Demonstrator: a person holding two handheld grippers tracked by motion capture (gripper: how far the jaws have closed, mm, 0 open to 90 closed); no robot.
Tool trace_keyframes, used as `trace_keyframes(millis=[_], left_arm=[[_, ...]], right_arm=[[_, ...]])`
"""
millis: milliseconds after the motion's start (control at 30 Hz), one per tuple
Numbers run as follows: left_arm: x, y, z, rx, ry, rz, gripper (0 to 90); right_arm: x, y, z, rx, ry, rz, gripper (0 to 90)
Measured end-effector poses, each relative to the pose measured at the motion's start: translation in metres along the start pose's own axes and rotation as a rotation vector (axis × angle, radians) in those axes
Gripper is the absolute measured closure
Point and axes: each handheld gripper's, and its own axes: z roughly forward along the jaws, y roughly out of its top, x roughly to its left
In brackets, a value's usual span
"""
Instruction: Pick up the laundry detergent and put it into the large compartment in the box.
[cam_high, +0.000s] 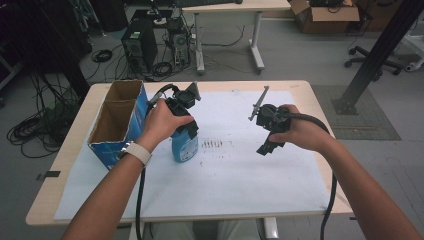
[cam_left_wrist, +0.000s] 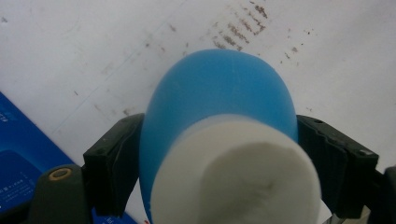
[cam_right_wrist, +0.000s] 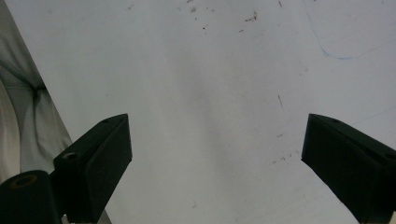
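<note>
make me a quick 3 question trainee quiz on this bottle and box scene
1. True or false: the left gripper is shut on the blue bottle.
2. The open blue cardboard box stands on which side of the bottle in the high view? A) left B) right C) behind it
3. What colour is the bottle's cap in the left gripper view?

Key
1. True: a jaw presses each side of the bottle.
2. A.
3. White.

Bonus fact: the right gripper hangs open over the white paper sheet, holding nothing.
</note>
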Motion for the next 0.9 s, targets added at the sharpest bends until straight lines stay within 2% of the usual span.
trace_keyframes(millis=[633, 900], left_arm=[[0.0004, -0.0014, -0.0004, -0.005, 0.033, 0.009, 35.6], [0.0030, -0.0023, -0.0017, -0.022, 0.025, 0.012, 36.4]], right_arm=[[-0.0001, -0.0011, 0.0018, 0.004, 0.004, 0.002, 8.6], [-0.0006, -0.0021, 0.0013, -0.002, 0.004, 0.005, 8.6]])
